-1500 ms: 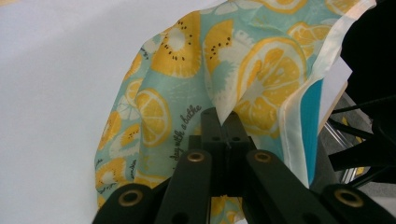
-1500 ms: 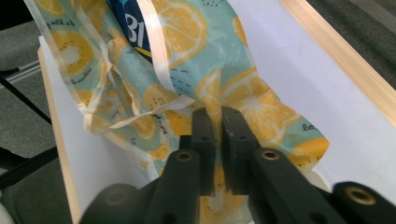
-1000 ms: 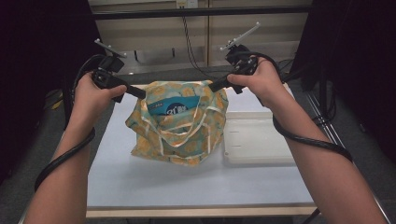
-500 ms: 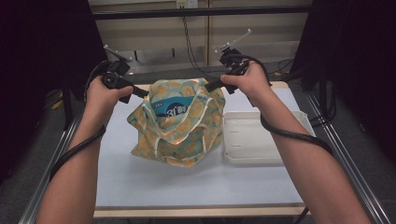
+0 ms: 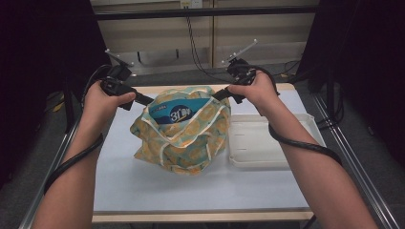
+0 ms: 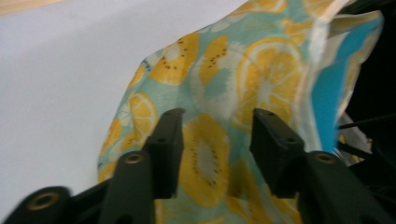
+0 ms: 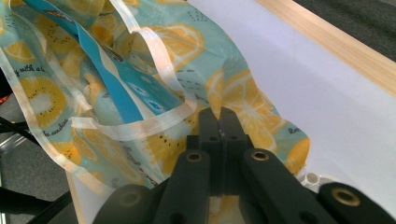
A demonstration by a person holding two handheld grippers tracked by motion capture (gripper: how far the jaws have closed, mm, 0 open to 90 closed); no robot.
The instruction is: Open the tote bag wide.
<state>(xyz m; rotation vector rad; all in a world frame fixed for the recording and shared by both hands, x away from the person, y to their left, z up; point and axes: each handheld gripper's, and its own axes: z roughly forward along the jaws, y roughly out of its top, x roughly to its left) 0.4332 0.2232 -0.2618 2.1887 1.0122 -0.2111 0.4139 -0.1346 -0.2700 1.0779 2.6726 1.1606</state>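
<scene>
On white table (image 5: pixel 143 191), fruit-print bag (image 5: pixel 184 138) beside white tray (image 5: pixel 267 143), right tongs (image 5: pixel 220 95) pinching bag rim, left tongs (image 5: pixel 145 100) just spread.

Bright, even light on the table; dark surroundings, slight close-up blur.

You work at a white table (image 5: pixel 200 191) with a pale wooden edge, set on a dark grey floor (image 5: pixel 363 119). Metal rails (image 5: pixel 351 157) run along both its sides. Behind it, you face beige slatted panels (image 5: pixel 239 33) crossed by a black bar (image 5: pixel 205 12), with black cables (image 5: pixel 193 43) hanging down. Dark drapes (image 5: pixel 43 52) close in left and right.
</scene>
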